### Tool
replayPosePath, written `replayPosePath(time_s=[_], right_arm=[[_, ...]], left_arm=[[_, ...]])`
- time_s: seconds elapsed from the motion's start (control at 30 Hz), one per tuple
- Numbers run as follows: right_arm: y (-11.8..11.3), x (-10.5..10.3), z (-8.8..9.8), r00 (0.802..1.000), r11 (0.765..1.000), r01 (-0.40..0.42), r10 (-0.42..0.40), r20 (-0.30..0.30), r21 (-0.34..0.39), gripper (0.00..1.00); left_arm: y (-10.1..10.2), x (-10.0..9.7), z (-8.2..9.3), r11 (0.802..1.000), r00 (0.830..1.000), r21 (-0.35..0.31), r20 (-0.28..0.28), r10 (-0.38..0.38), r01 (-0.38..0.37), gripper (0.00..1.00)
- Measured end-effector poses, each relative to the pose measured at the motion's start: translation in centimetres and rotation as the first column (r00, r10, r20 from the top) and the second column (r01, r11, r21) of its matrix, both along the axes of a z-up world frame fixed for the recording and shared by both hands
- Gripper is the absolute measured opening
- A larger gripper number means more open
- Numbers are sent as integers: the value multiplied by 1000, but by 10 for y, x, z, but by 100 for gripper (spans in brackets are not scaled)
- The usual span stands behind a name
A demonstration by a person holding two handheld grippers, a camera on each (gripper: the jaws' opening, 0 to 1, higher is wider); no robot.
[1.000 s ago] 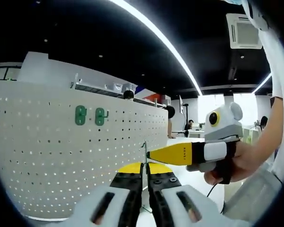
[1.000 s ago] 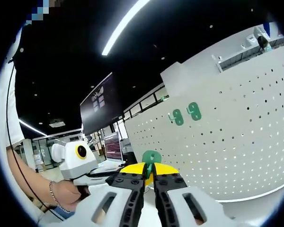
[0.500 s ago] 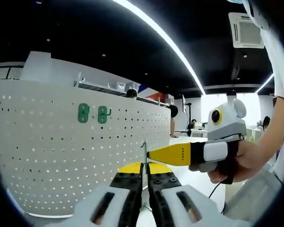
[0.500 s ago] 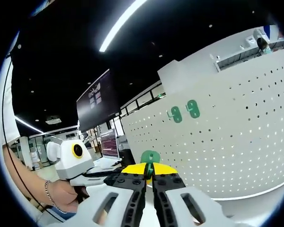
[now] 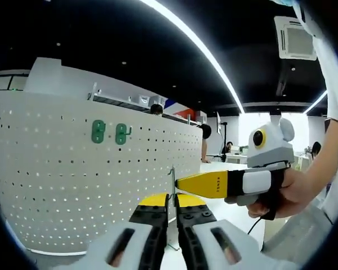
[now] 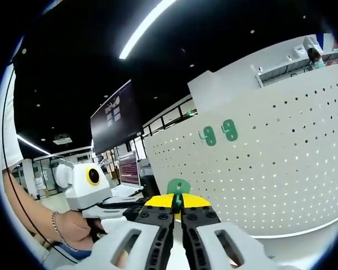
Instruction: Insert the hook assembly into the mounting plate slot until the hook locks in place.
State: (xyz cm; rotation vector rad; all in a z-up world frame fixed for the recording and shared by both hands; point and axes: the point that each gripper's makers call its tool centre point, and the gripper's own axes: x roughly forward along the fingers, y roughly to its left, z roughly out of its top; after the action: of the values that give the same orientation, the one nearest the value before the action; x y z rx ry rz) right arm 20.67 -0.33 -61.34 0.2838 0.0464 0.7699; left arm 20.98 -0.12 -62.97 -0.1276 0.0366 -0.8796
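A white pegboard [image 5: 90, 185] curves across the left gripper view, two green hooks [image 5: 109, 132] already seated side by side in its upper rows. In front of it the left claw [image 5: 172, 205] is closed to a narrow slit on a thin metal hook wire [image 5: 172, 183] that stands up from between its yellow tips. The right claw [image 5: 183, 183], gripped in a person's hand [image 5: 284, 194], comes in from the right of that view with its yellow tip touching or just beside the wire.

In the right gripper view, the right claw [image 6: 178, 205] is pinched shut on a green mounting plate [image 6: 178, 187], which rises just above its tips, well apart from the pegboard [image 6: 270, 169] and the two green hooks [image 6: 218, 133] on it. The left claw's white body [image 6: 93, 188] sits in the person's other hand [image 6: 73, 228] at the left, its tips meeting the right claw's.
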Motion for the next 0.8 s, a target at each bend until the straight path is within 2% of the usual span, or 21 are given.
replayPosePath(time_s=[0.07, 0.23, 0.37, 0.47, 0.67, 0.8], right_arm=[[-1, 1, -1, 1000, 1000, 1, -1, -7, 4, 0], [-3, 2, 0, 1000, 1000, 5, -5, -3, 1, 0], [-2, 1, -1, 1000, 1000, 1, -1, -7, 1, 0], [-2, 1, -3, 1000, 1000, 0, 0, -8, -3, 0], [-3, 2, -5, 1000, 1000, 7, -7, -14, -9, 0], [-3, 2, -4, 1000, 1000, 7, -7, -15, -10, 0]], left_arm=[[0, 0, -1, 1000, 1000, 14, 7, 4, -4, 12], [1, 1, -9, 1000, 1000, 28, -24, 9, -9, 28], [0, 3, -16, 999, 998, 35, -67, 14, -12, 50], [1, 4, -20, 999, 996, 40, -81, 25, -22, 61], [3, 5, -26, 998, 994, 52, -100, 39, -34, 75], [2, 4, -27, 997, 994, 63, -99, 38, -32, 77]])
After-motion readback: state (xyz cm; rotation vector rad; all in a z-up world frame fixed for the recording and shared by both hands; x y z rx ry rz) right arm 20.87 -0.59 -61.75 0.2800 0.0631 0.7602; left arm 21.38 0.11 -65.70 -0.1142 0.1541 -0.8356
